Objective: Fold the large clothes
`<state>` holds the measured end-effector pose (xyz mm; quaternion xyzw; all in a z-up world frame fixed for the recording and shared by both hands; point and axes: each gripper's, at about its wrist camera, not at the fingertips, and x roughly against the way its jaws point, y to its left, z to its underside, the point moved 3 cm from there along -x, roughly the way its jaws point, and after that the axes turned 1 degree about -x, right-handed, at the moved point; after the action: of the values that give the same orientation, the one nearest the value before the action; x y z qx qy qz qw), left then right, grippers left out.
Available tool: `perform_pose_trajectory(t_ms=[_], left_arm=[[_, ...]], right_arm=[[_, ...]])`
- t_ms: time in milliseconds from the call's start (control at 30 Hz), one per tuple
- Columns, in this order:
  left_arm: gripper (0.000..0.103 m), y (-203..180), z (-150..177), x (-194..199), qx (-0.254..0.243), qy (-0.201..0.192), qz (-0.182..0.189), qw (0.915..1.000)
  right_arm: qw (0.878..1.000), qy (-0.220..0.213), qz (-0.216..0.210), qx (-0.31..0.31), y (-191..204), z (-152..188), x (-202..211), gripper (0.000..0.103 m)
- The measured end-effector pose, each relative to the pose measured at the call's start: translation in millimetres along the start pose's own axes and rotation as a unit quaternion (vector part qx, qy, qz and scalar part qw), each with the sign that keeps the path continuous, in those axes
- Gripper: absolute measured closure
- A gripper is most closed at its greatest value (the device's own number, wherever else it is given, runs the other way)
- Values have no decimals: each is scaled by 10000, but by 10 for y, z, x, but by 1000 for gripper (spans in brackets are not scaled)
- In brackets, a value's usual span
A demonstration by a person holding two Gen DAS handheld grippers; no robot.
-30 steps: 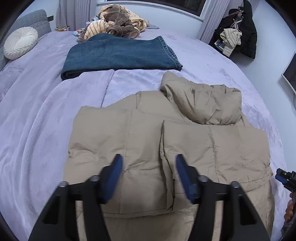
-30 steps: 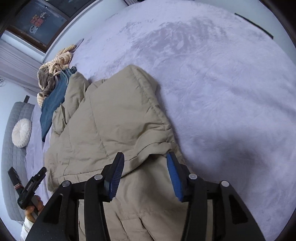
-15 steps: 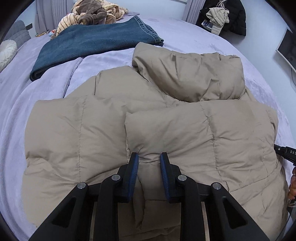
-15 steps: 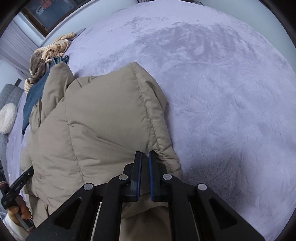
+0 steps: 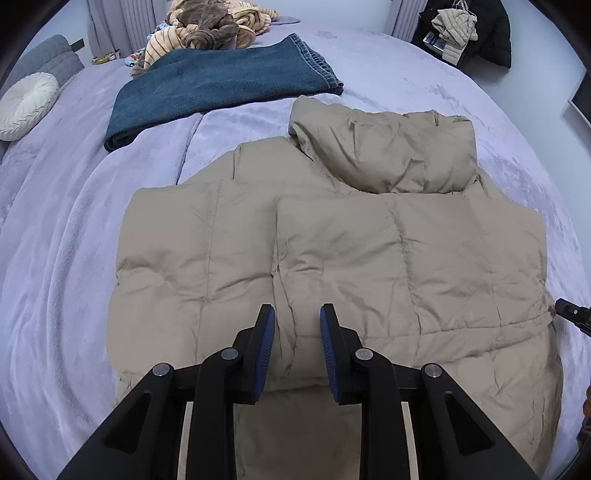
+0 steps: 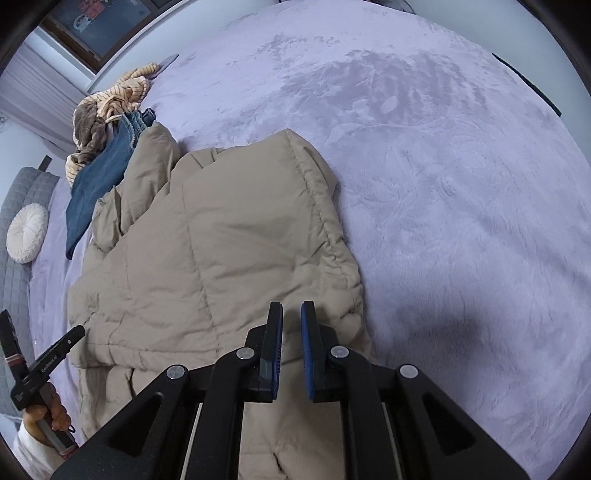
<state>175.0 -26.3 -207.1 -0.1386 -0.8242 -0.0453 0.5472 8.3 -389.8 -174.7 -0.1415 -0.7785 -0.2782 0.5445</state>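
A beige puffer jacket (image 5: 332, 251) lies on the lilac bed (image 5: 66, 258), hood at the far end and one side folded over its middle. It also shows in the right wrist view (image 6: 221, 258). My left gripper (image 5: 297, 314) hovers over the edge of the folded flap, jaws a little apart with the fabric between them, not clamped. My right gripper (image 6: 291, 310) is above the jacket's right edge, jaws a narrow gap apart with no cloth pinched between them.
Folded blue jeans (image 5: 221, 81) lie beyond the jacket. A heap of striped and brown clothes (image 5: 210, 29) sits at the far edge. A round white cushion (image 5: 26, 99) is far left. Dark coats (image 5: 469, 29) hang at far right.
Both grippers came down and closed on the jacket half a second ago. Now both have drawn back and their jaws have parted, the left more than the right.
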Motion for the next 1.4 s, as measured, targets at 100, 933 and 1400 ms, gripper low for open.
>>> perform_pose_trajectory(t_ms=[100,933,1400], left_arm=[[75,-54,80,112,7,128,-58,9999],[0,-577,837,1087,331,278,-460,9980],[0,-533,1436,1304,559,628,-550,9949]], right_arm=[[9998,151,-61,-108,1,138,99,76],[9963,684,-526,64,8,734,818,31],[9930,836,-801,247,159,1022,950,17]])
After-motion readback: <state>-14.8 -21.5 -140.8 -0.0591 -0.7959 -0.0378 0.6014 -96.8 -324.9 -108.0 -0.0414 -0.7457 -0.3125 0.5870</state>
